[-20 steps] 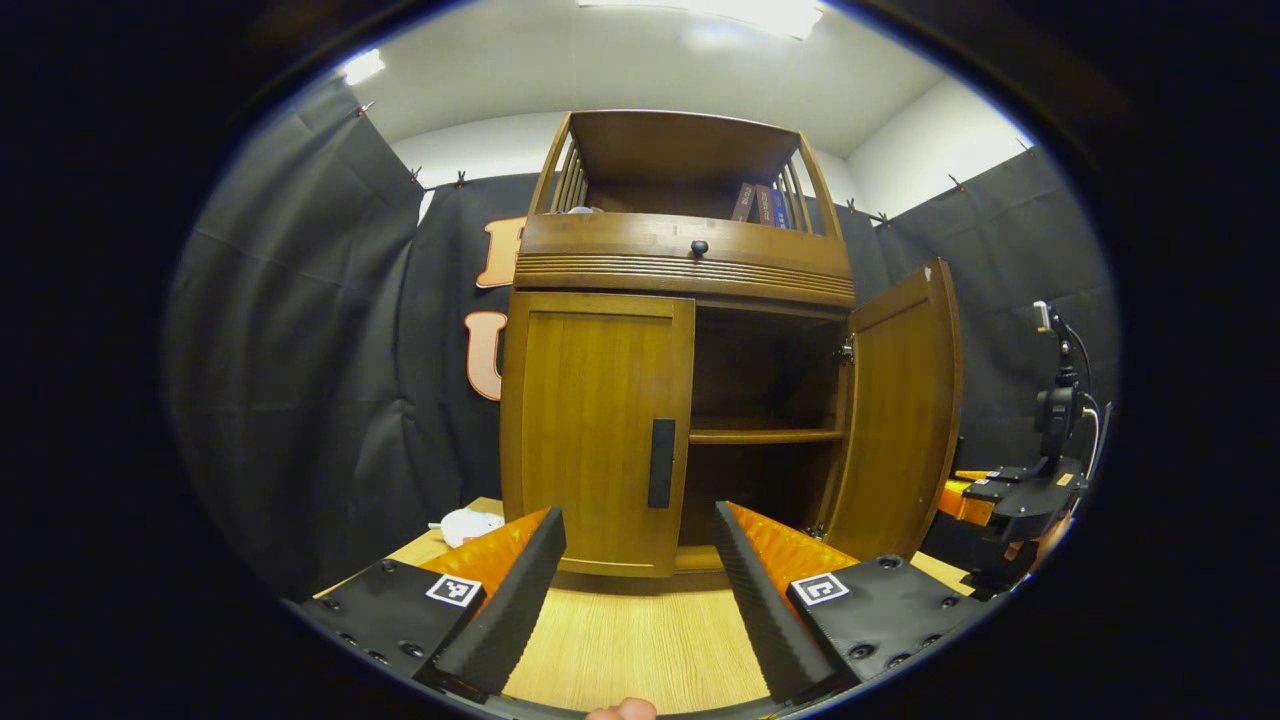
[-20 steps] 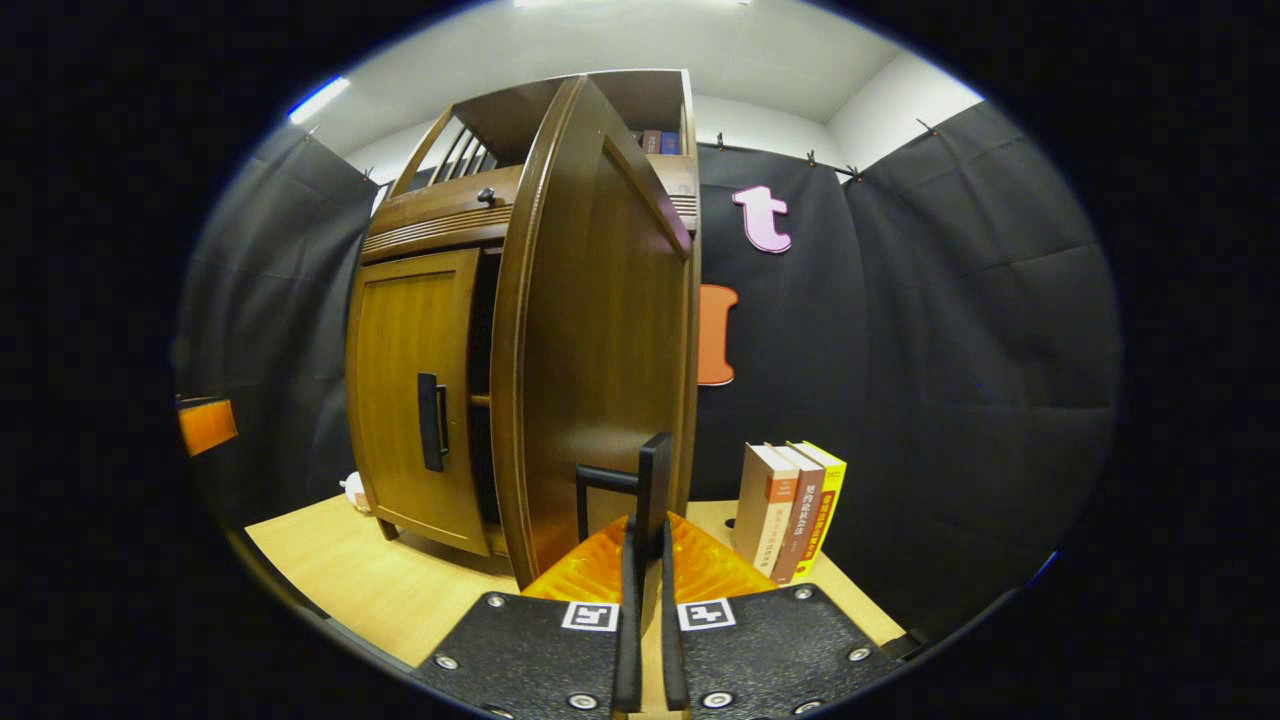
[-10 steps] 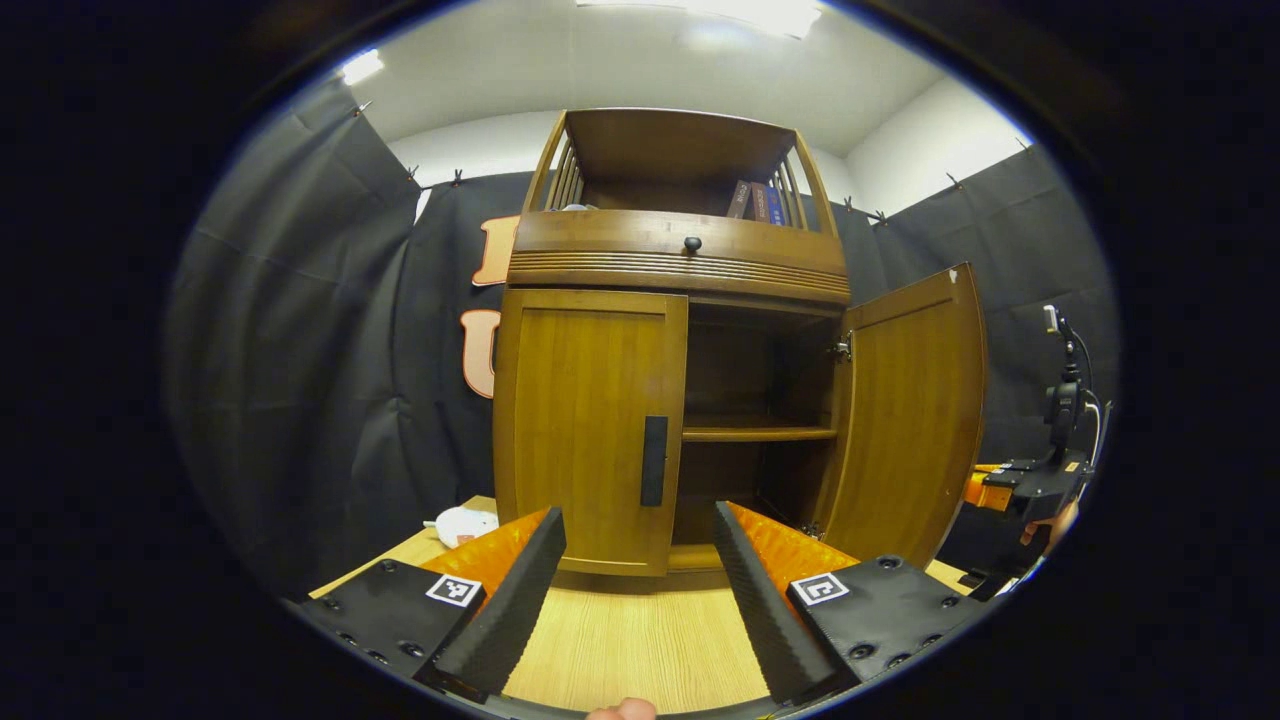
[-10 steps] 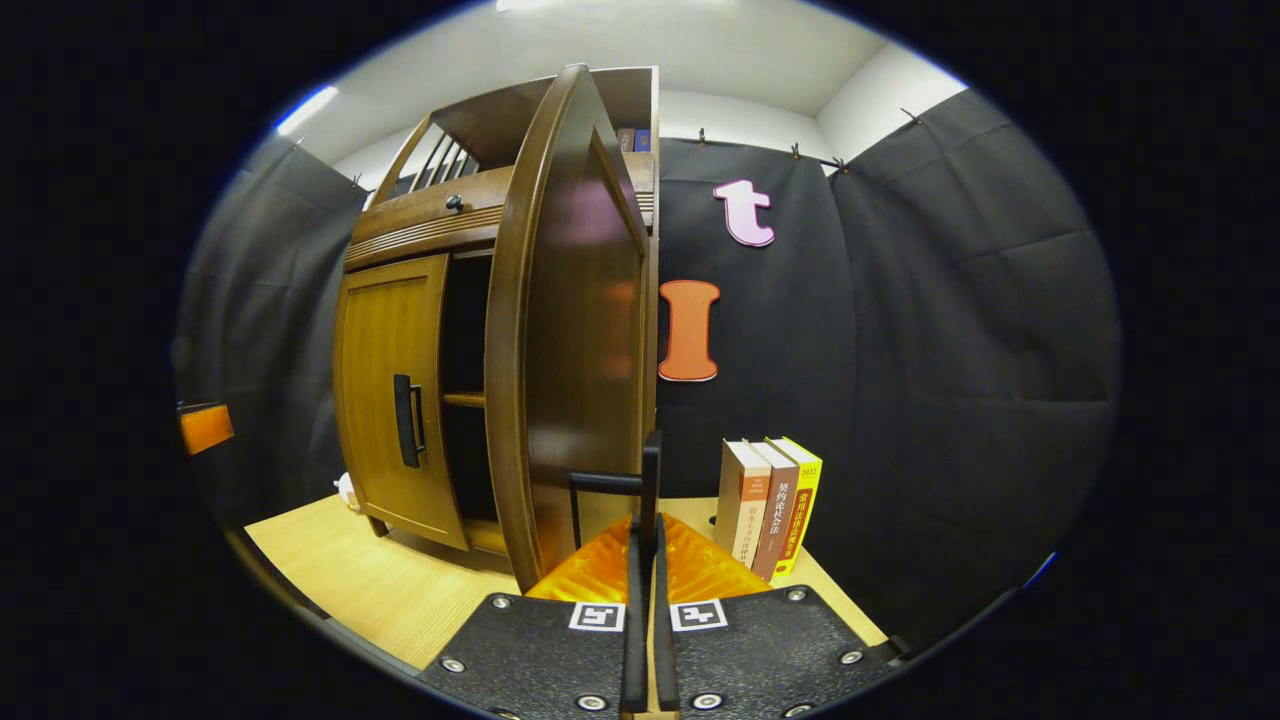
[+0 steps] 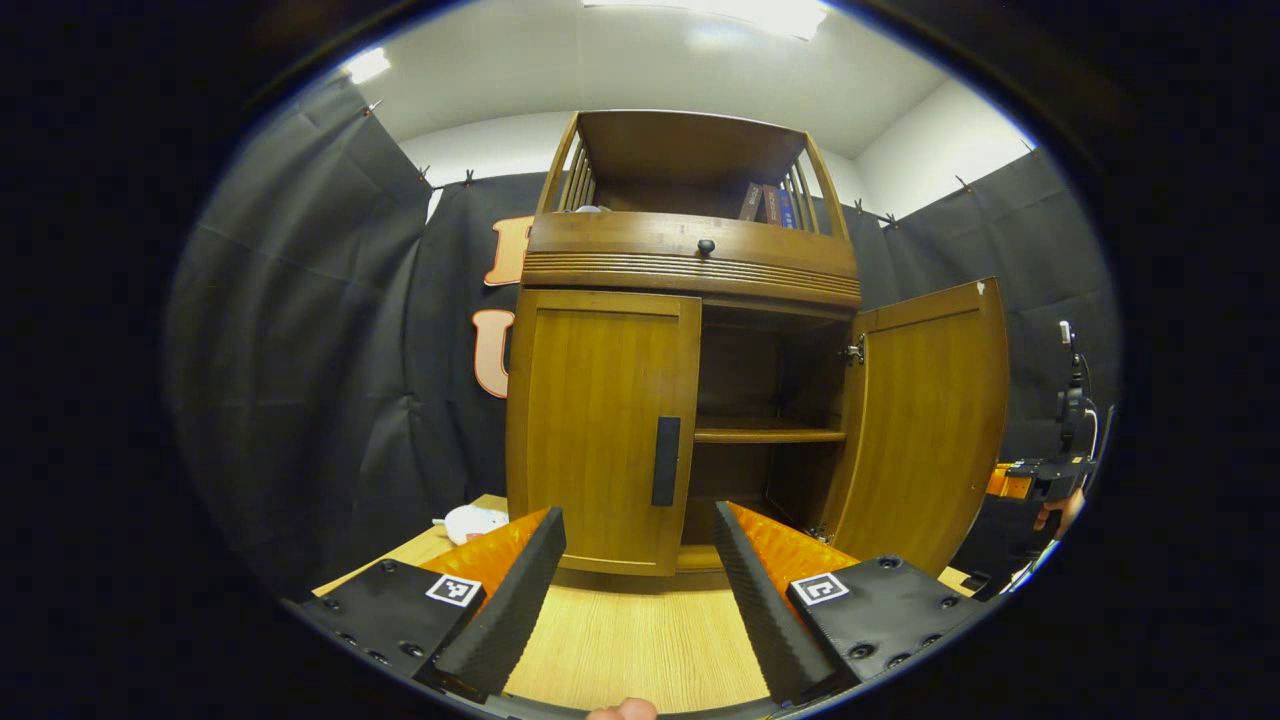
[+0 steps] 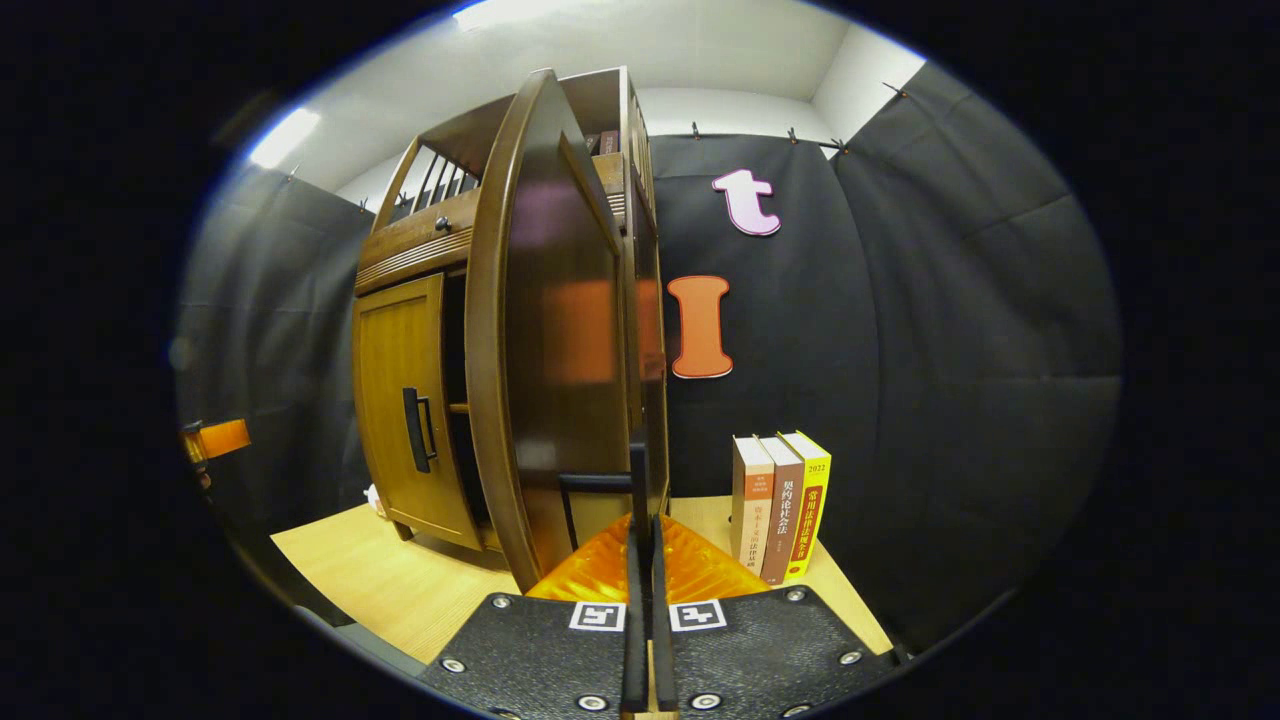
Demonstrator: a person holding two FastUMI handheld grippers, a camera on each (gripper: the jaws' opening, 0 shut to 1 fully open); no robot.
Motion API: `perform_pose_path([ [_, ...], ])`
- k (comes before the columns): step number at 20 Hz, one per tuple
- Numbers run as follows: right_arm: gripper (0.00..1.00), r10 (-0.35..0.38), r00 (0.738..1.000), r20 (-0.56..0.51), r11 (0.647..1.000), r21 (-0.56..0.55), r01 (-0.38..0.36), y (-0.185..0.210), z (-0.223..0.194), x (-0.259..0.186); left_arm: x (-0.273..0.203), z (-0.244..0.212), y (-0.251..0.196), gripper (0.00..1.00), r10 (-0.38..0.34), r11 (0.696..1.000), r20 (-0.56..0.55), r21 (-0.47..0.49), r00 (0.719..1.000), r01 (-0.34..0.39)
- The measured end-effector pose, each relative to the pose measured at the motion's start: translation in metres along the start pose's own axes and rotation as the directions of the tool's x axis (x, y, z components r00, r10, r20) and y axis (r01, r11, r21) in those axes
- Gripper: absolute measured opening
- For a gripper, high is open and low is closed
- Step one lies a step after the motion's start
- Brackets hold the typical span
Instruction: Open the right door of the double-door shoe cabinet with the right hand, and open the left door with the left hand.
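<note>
The wooden shoe cabinet [image 5: 690, 250] stands on a light wood table. Its left door [image 5: 600, 430] is closed, and the door's black handle [image 5: 666, 461] is just beyond my left gripper [image 5: 640, 545], which is open and apart from it. The right door [image 5: 930, 420] stands wide open, baring the inner shelf [image 5: 765, 436]. In the right gripper view that door [image 6: 550, 350] is seen nearly edge-on. My right gripper [image 6: 643, 530] is shut on its black handle [image 6: 637, 470]. The left door [image 6: 400, 400] stays closed there.
Three upright books [image 6: 780, 505] stand on the table right of the cabinet. A small white object [image 5: 472, 522] lies at the cabinet's left foot. A hand [image 5: 1050, 515] holds the right gripper [image 5: 1030, 480] at the far right. Black cloth walls surround the table [image 5: 640, 650].
The right door has swung further open, pulled by my right gripper, which stays shut on its handle. My left gripper stays open in front of the closed left door.
</note>
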State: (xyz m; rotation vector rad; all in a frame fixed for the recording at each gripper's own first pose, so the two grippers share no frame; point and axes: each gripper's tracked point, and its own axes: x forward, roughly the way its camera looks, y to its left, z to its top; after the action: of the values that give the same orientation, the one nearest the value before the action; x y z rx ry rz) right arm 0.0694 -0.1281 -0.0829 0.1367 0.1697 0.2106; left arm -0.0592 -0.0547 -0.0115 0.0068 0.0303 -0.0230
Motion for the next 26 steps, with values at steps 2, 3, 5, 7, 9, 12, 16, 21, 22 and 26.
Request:
perform_pose_path([
  [2, 0.02, 0.02, 1.0, 0.002, 1.0, -0.003, -0.02, -0.002, 0.001, -0.001, -0.001, 0.0, 0.004, 0.99, 0.009, 1.0, 0.002, 0.002, 1.0, -0.009],
  [3, 0.02, 0.033, 0.999, 0.002, 0.999, -0.002, -0.033, -0.003, 0.001, -0.001, -0.002, 0.0, 0.006, 0.94, 0.012, 1.0, 0.001, 0.001, 1.0, -0.012],
  [5, 0.02, 0.055, 0.998, 0.002, 0.998, 0.006, -0.055, -0.007, 0.001, -0.001, -0.002, -0.001, 0.009, 0.96, 0.021, 1.0, 0.001, 0.001, 1.0, -0.021],
  [7, 0.07, 0.072, 0.997, 0.011, 0.997, 0.005, -0.072, -0.008, 0.002, -0.001, -0.003, -0.002, 0.013, 0.99, 0.029, 1.0, 0.0, -0.001, 1.0, -0.029],
  [9, 0.09, 0.081, 0.997, 0.01, 0.997, -0.001, -0.081, -0.005, 0.001, -0.004, -0.003, -0.003, 0.017, 0.96, 0.039, 0.999, -0.002, -0.006, 0.999, -0.039],
  [12, 0.05, 0.038, 0.999, -0.016, 0.999, -0.009, -0.038, -0.009, -0.012, -0.018, -0.005, -0.005, 0.023, 0.94, 0.055, 0.998, 0.0, -0.027, 0.999, -0.055],
  [16, 0.04, -0.051, 0.999, 0.007, 0.999, 0.019, 0.051, -0.013, -0.012, -0.05, -0.007, -0.016, 0.029, 0.95, 0.062, 0.997, -0.028, -0.033, 0.998, -0.063],
  [21, 0.04, -0.148, 0.988, 0.044, 0.988, 0.042, 0.146, -0.014, 0.012, -0.085, 0.002, -0.02, 0.031, 0.96, 0.048, 0.998, -0.051, -0.046, 0.998, -0.051],
  [22, 0.05, -0.154, 0.987, 0.041, 0.988, 0.033, 0.153, -0.013, 0.013, -0.088, 0.006, -0.02, 0.034, 0.96, 0.052, 0.998, -0.05, -0.025, 0.997, -0.054],
  [26, 0.14, -0.137, 0.99, 0.044, 0.991, 0.0, 0.137, 0.004, 0.017, -0.096, 0.026, -0.017, 0.039, 0.97, 0.033, 0.999, -0.052, -0.026, 0.998, -0.034],
])
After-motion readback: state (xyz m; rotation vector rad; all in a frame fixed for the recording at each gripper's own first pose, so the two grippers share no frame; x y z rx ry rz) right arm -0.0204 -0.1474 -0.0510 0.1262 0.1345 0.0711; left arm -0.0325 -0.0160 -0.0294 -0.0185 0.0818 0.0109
